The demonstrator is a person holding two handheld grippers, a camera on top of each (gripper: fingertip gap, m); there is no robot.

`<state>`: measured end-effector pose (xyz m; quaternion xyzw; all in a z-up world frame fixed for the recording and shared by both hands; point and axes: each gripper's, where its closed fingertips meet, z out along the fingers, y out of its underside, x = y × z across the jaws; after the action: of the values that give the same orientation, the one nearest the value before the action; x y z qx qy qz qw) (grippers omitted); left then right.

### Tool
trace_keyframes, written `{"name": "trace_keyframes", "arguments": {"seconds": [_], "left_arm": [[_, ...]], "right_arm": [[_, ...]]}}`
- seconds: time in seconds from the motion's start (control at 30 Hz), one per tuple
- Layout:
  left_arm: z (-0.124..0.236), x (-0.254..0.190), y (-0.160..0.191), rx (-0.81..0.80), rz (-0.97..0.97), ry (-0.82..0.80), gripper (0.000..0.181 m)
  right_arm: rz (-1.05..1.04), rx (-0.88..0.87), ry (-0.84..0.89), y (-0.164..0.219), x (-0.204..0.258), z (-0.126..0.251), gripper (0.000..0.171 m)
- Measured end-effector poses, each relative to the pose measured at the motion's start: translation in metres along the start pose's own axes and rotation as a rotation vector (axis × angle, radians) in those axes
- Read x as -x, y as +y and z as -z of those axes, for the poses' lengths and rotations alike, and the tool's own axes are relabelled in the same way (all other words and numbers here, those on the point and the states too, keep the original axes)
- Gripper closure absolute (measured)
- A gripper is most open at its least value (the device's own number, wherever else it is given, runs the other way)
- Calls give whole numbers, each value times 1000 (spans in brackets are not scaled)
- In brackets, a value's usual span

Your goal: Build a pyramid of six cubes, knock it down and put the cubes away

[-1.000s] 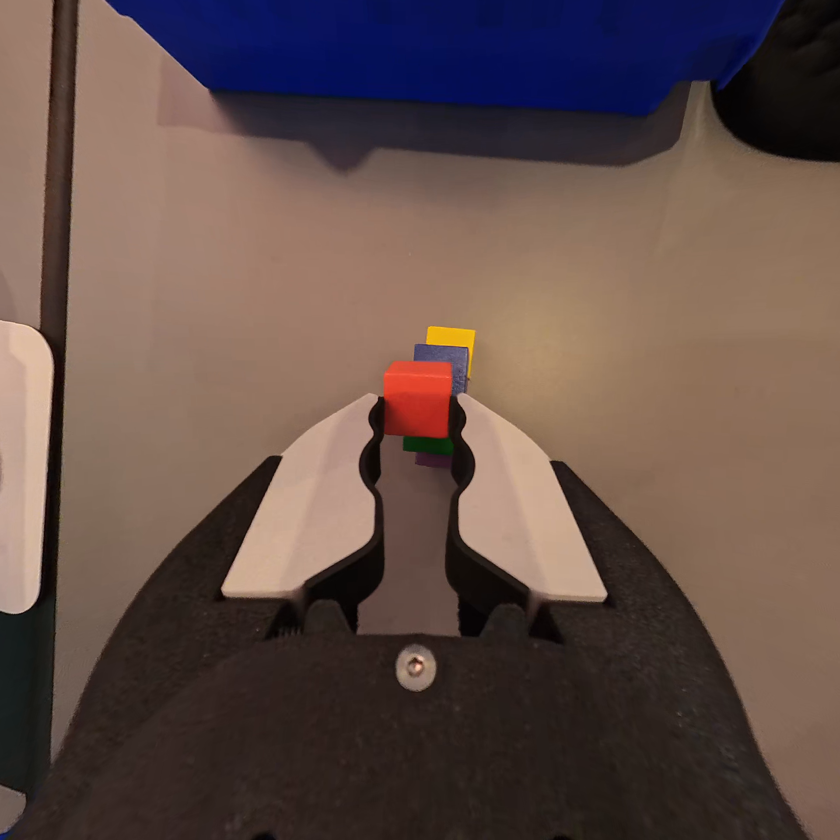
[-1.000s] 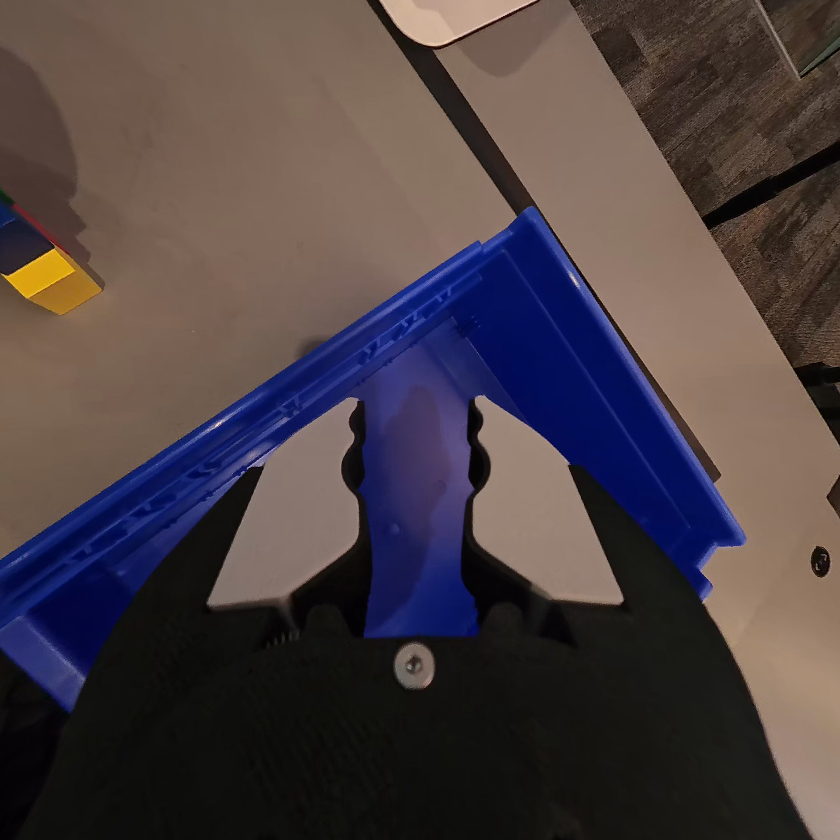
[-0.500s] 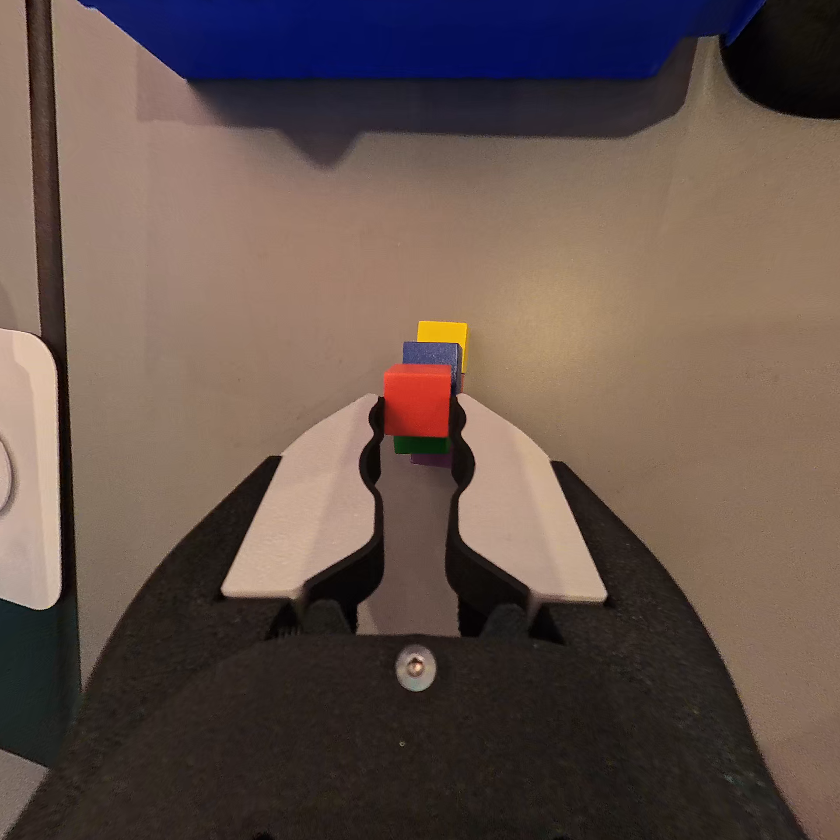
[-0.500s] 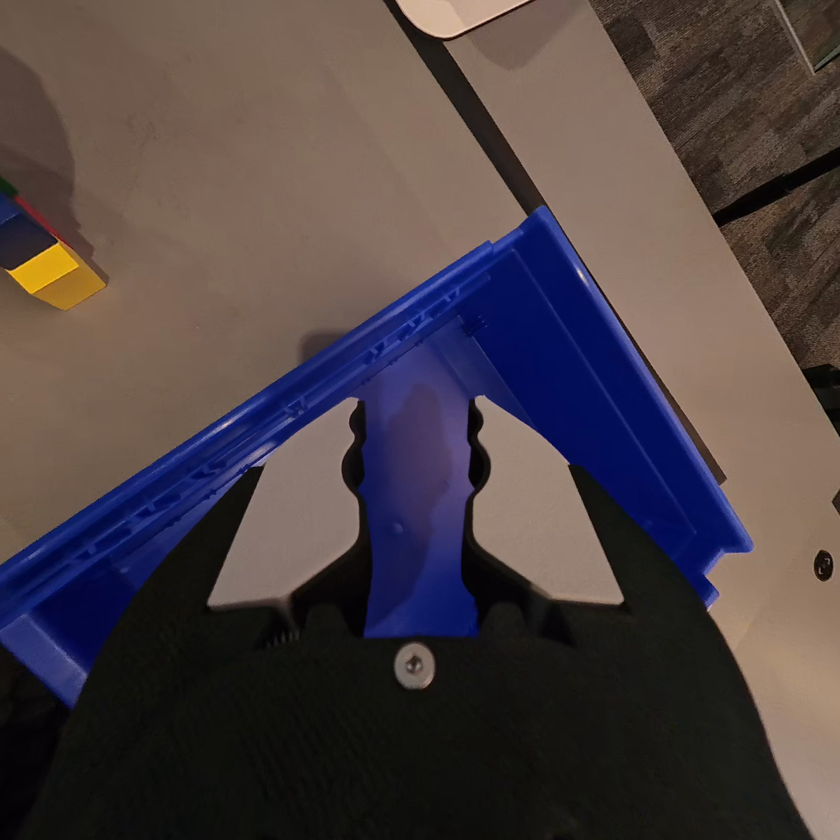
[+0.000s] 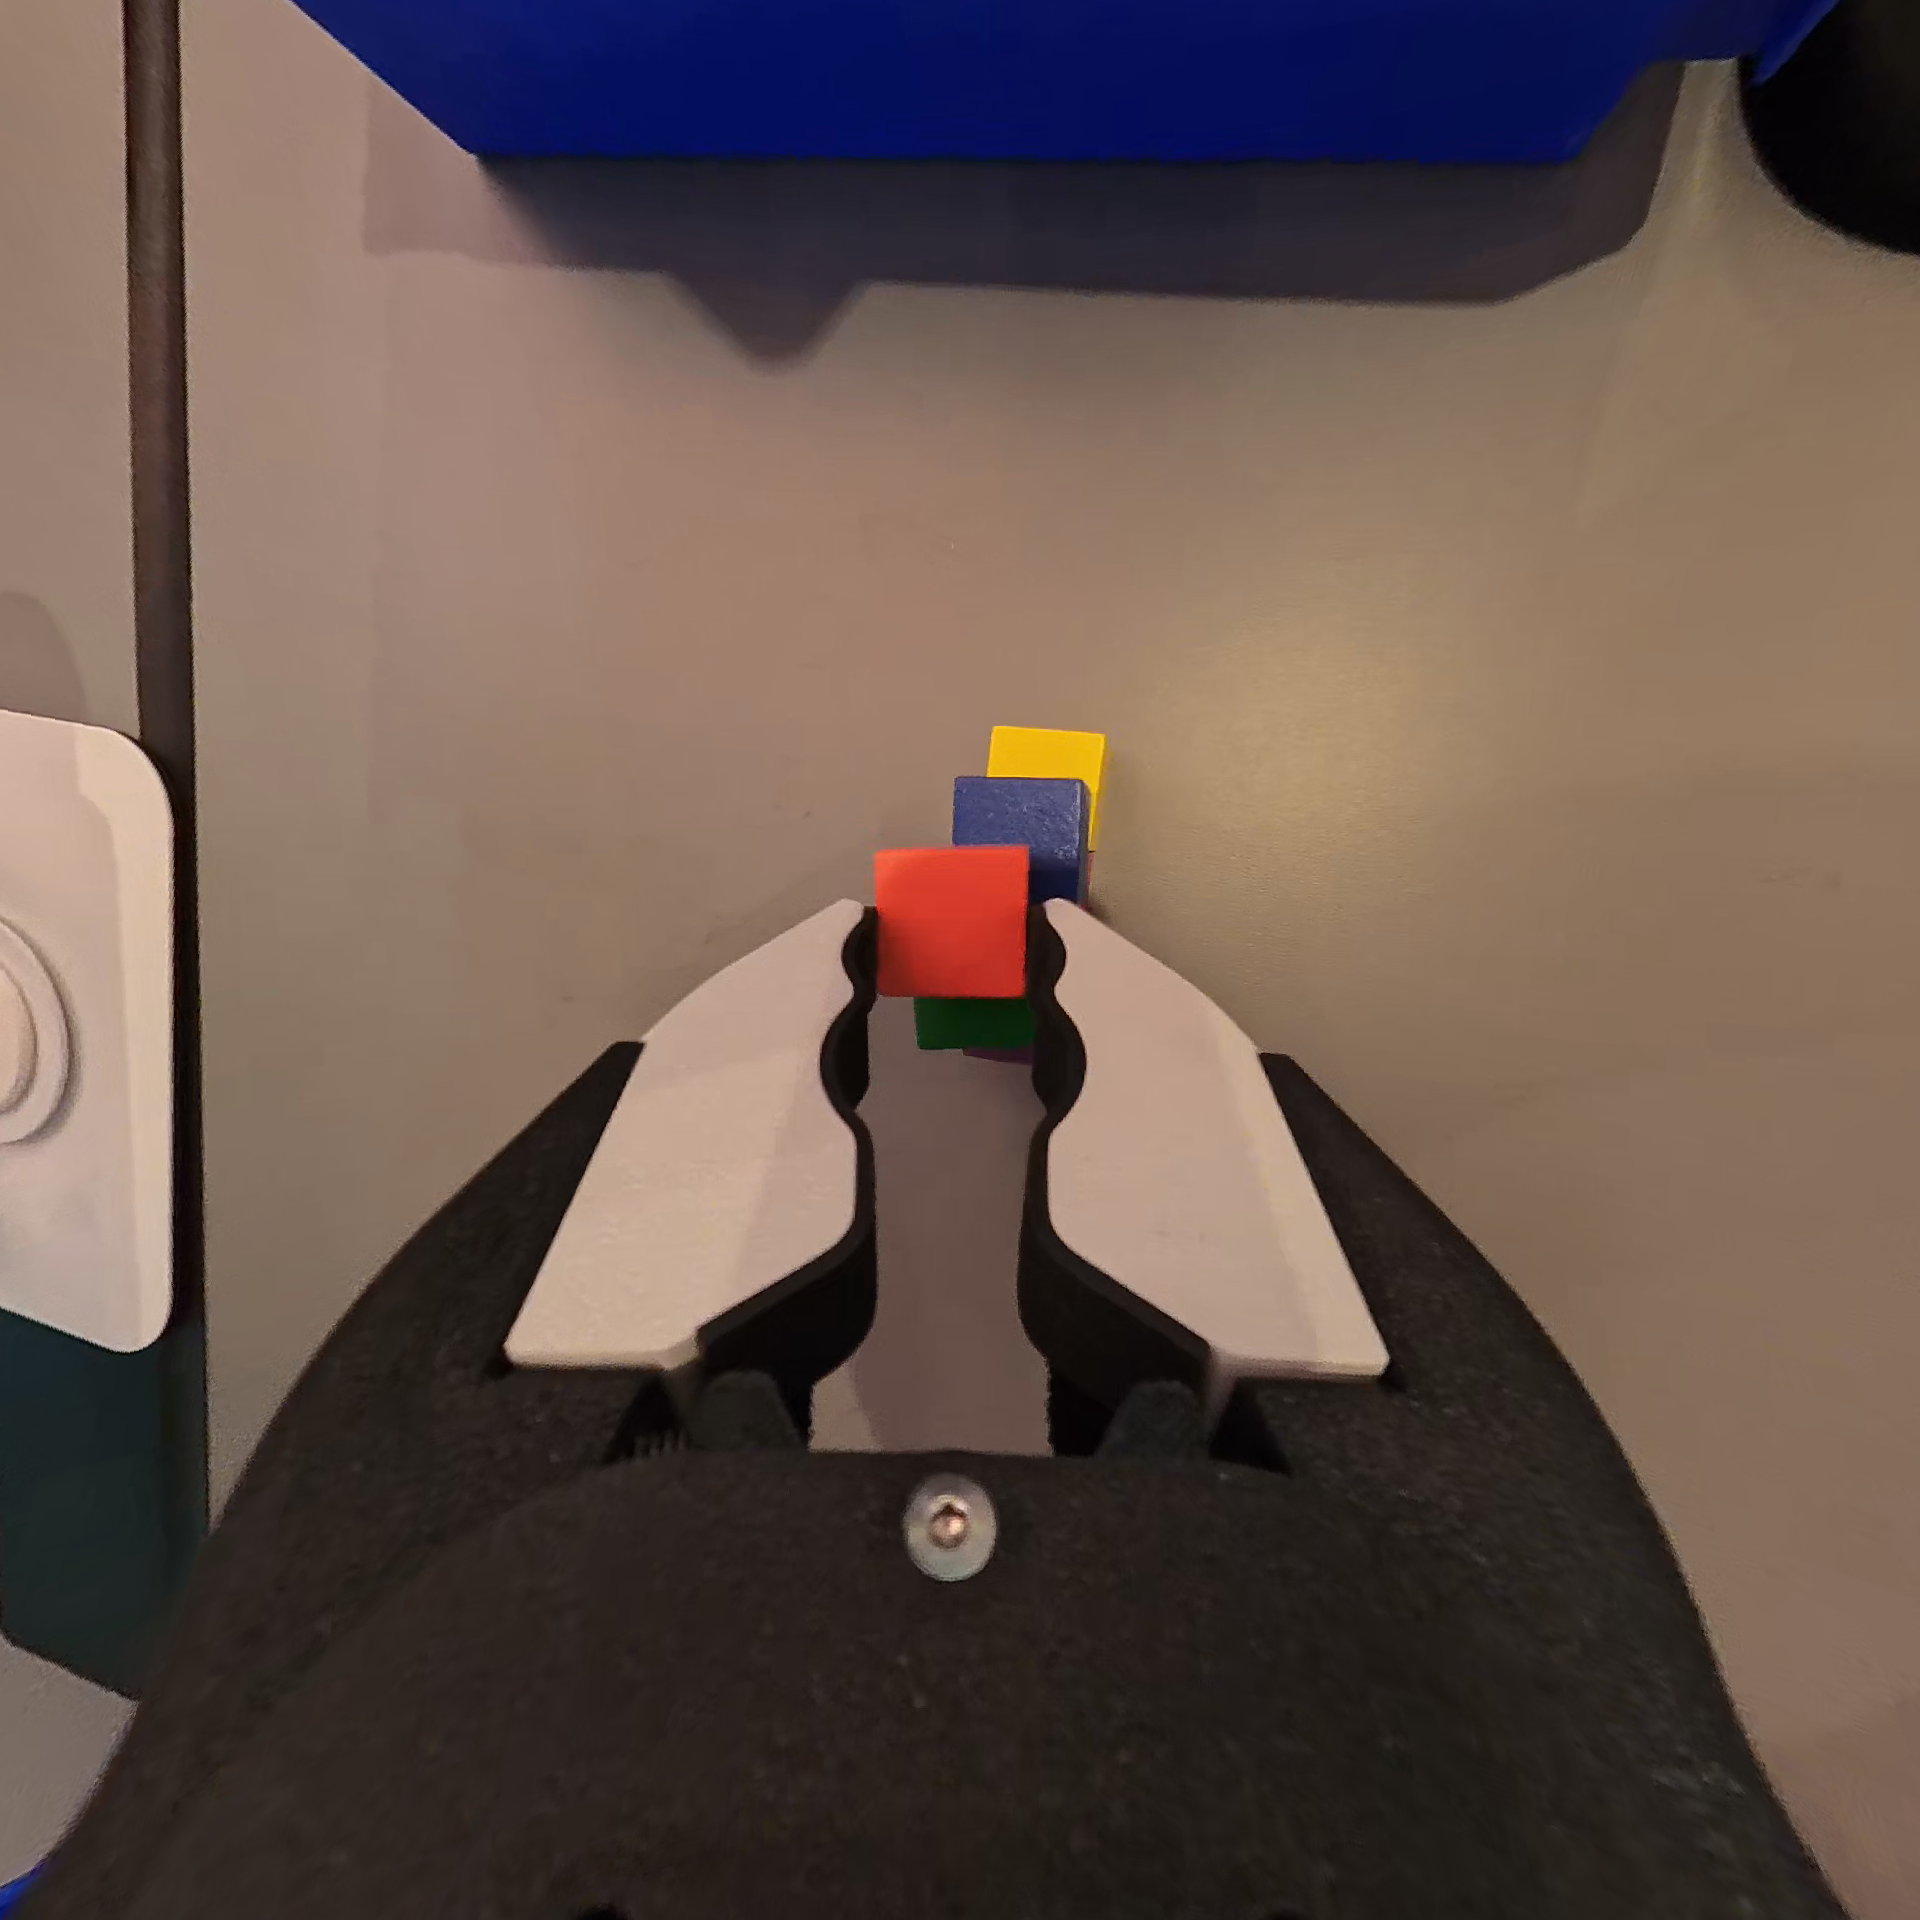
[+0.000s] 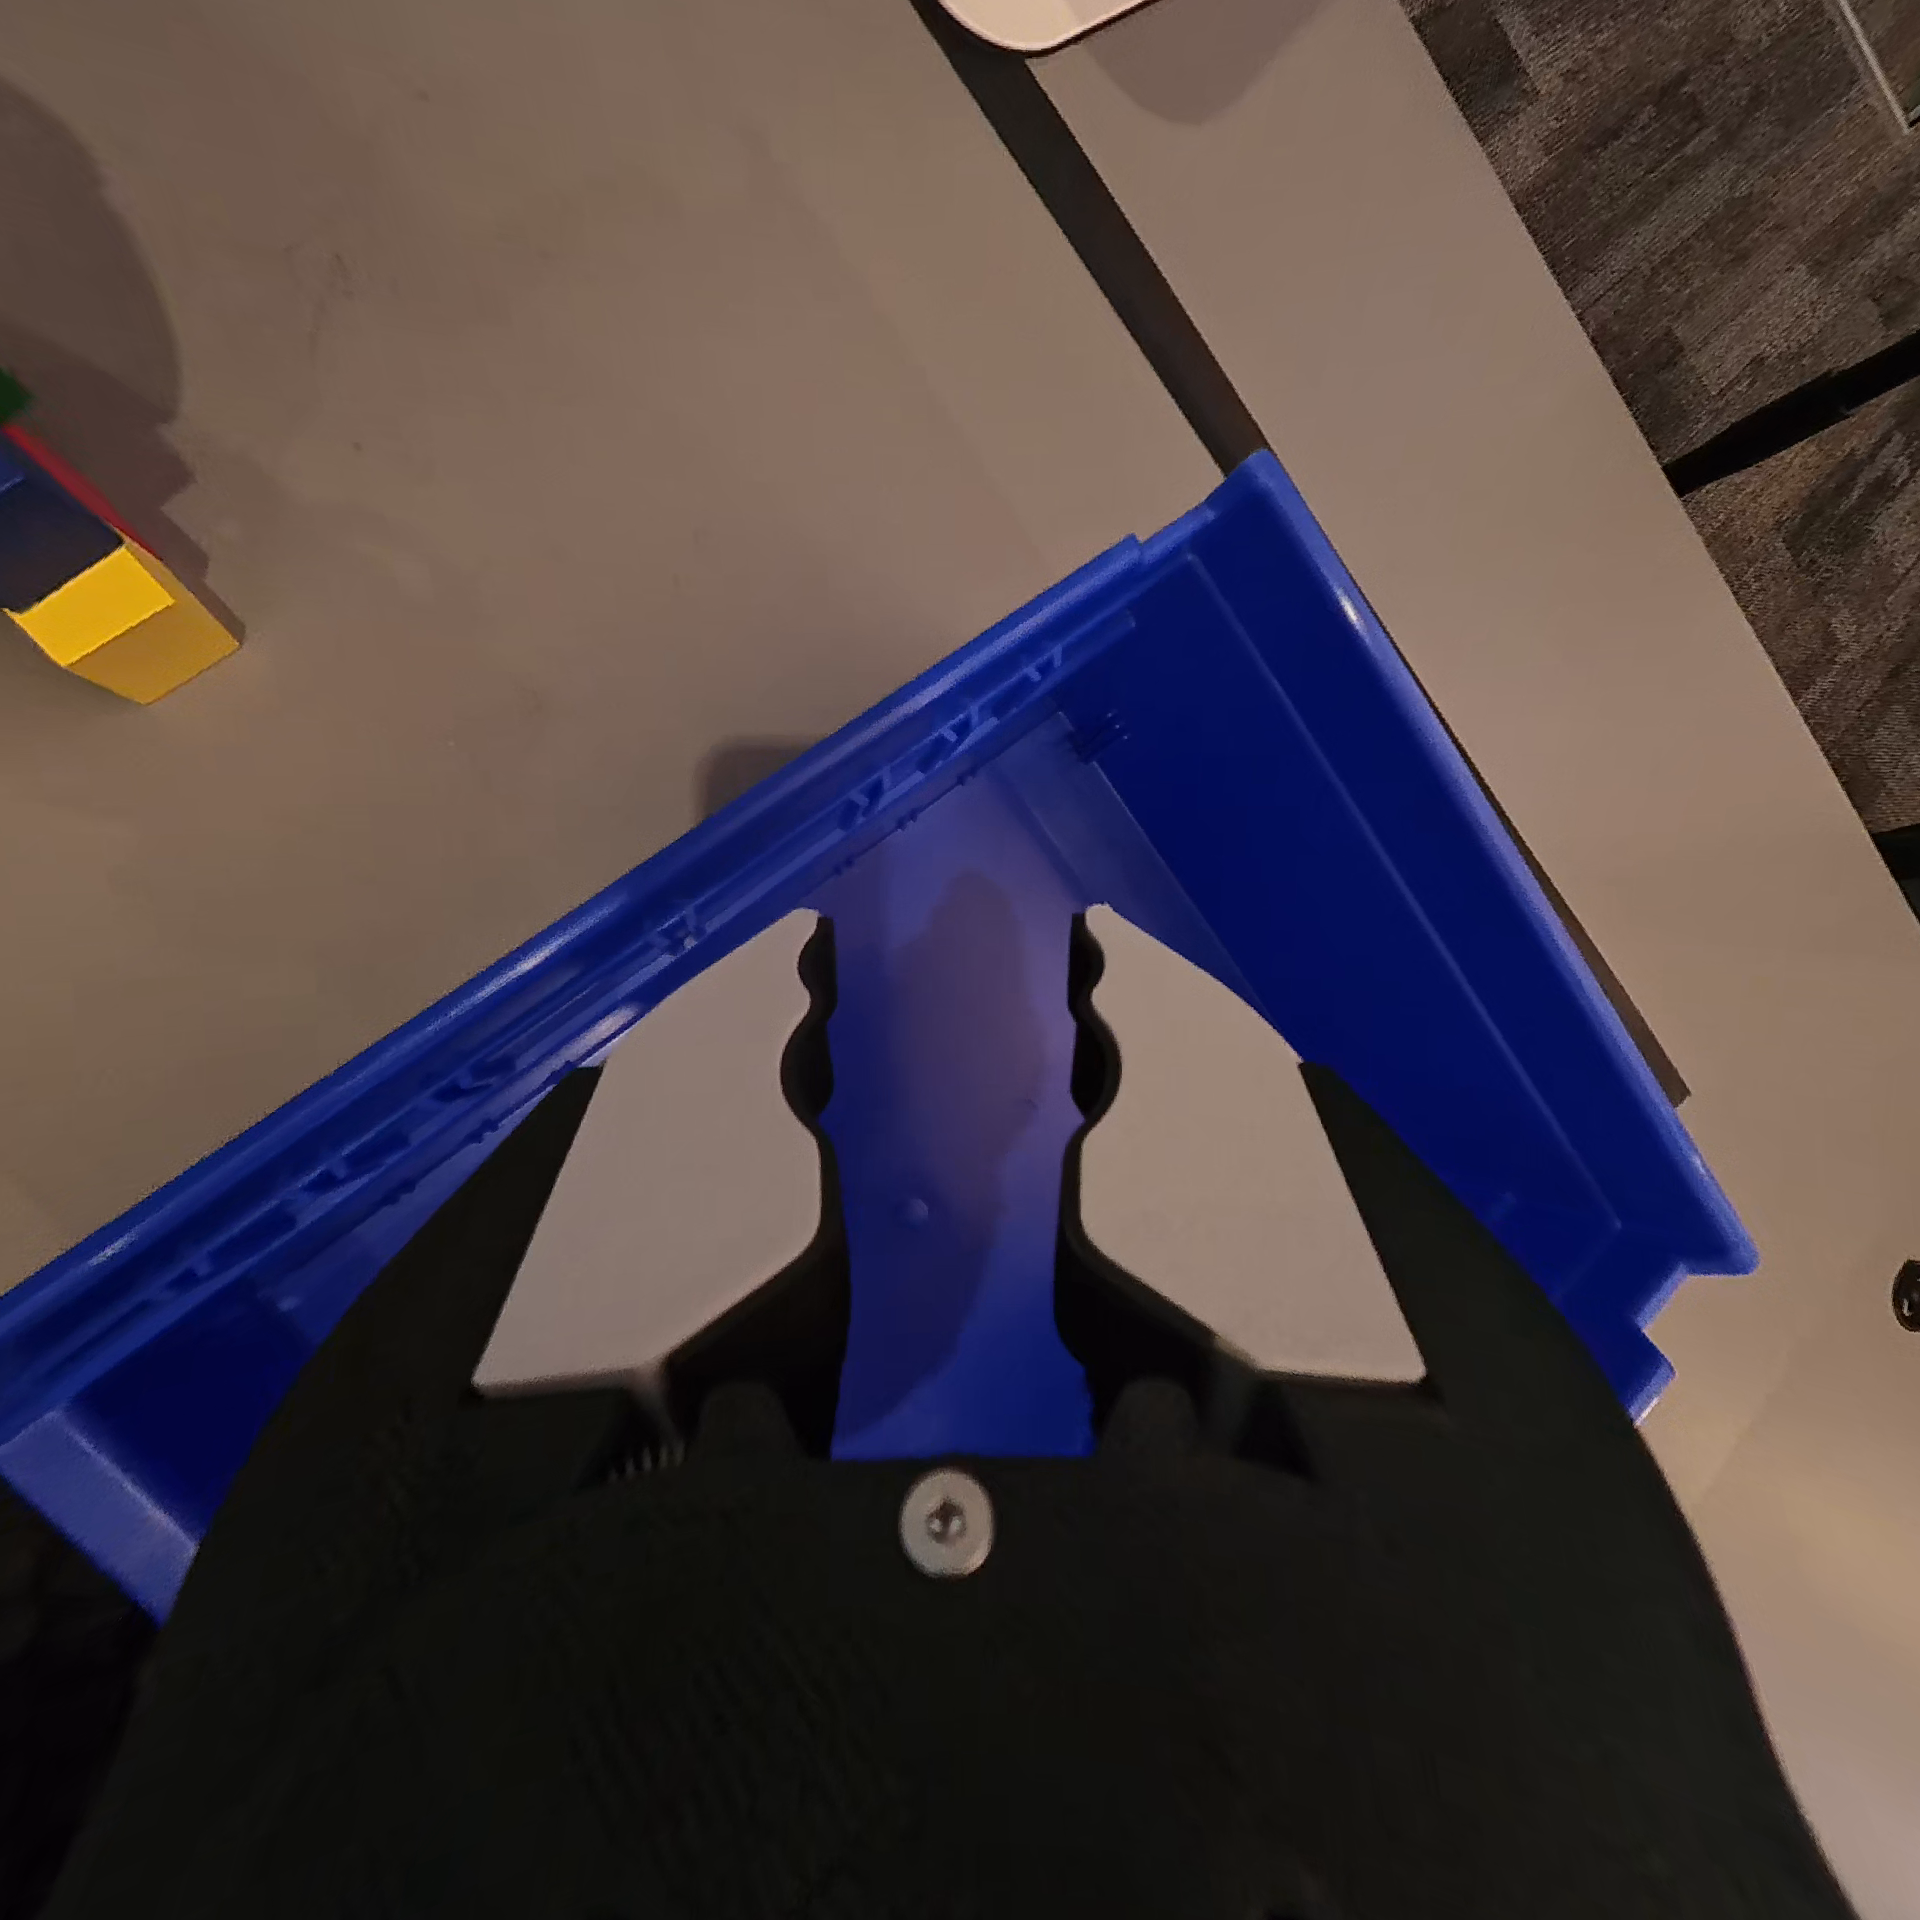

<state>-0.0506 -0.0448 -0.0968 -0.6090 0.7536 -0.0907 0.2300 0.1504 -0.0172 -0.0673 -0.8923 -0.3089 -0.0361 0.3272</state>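
Observation:
My left gripper (image 5: 951, 920) is shut on a red cube (image 5: 951, 920) and holds it above a small stack of cubes. Under it sit a green cube (image 5: 971, 1023) and a purple cube (image 5: 1000, 1056), mostly hidden. Beyond it are a blue cube (image 5: 1020, 831) and a yellow cube (image 5: 1047, 764). My right gripper (image 6: 948, 925) is open and empty, hanging over the inside of the blue bin (image 6: 1351, 790). The yellow cube (image 6: 125, 629) and blue cube (image 6: 47, 540) also show at the left edge of the right wrist view.
The blue bin (image 5: 987, 73) stands at the far side of the grey table (image 5: 520, 623). A dark seam (image 5: 156, 364) runs down the left, with a white plate (image 5: 73, 1039) beyond it. Carpet floor (image 6: 1714, 208) lies past the table edge. My left tips are about 30 cm from the dark seam (image 5: 156, 364), my right tips only 25 cm.
My left gripper with the red cube has shifted slightly left and nearer relative to the stack, uncovering more of the green cube. The right gripper has drifted a little over the bin.

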Motion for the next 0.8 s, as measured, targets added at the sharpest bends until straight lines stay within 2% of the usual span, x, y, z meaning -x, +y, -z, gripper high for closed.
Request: {"name": "trace_keyframes", "arguments": {"seconds": [0.3, 0.47, 0.8], "left_arm": [[0, 2, 0, -9, -4, -4, 154], [12, 12, -3, -59, 36, -20, 154], [34, 18, 21, -54, 87, 13, 154]], "right_arm": [[1, 3, 0, 0, 0, 0, 127], [1, 1, 0, 1, 0, 0, 127], [-9, -8, 0, 2, -2, 3, 126]]}}
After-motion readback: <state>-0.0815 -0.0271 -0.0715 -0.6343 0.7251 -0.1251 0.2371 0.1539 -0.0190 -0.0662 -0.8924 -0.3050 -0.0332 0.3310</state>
